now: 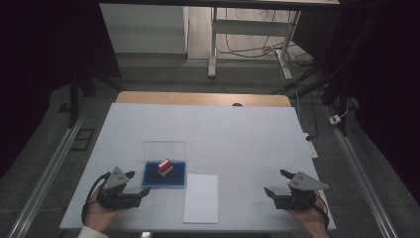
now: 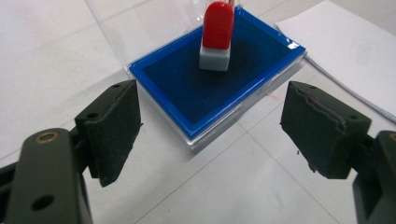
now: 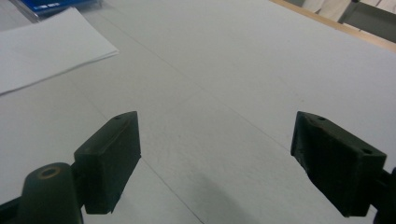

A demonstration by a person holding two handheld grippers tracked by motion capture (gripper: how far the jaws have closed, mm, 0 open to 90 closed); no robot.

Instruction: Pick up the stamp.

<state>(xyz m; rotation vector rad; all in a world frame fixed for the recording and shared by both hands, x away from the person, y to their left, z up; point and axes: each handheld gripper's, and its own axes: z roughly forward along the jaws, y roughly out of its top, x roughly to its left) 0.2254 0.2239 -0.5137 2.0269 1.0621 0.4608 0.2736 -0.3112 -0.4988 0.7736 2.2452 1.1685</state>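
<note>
1. We are looking down on a table (image 1: 148,124) covered with a white sheet, a strip of bare wood showing at its far edge. Beyond it the room is lying dim: grey floor, a white desk frame (image 1: 214,44) with cables trailing under it, metal rails running along both sides.
2. A stack of white paper (image 1: 201,198) is lying near the front edge, just right of the blue pad.
3. We are seeing the left gripper (image 1: 138,184) held low at the front left, a hand (image 1: 101,215) cupping it from below, its tips pointing right toward the ink pad (image 1: 165,173) and sitting just beside the pad's near-left corner.
4. In the left gripper view its jaws are standing wide apart, nothing between them, with the pad's corner framed in the gap but untouched.
5. The right gripper (image 1: 277,183) is hanging at the front right, well apart from the pad and paper, tips pointing left. Its jaws are spread wide too, over bare white sheet.
6. The ink pad is sitting in a clear case with its transparent lid (image 1: 164,150) standing open behind it: bright blue rim, darker blue felt inside.
7. The stamp (image 2: 217,35) is resting on that felt, red handle on a pale grey base, tilted in the high view.
</note>
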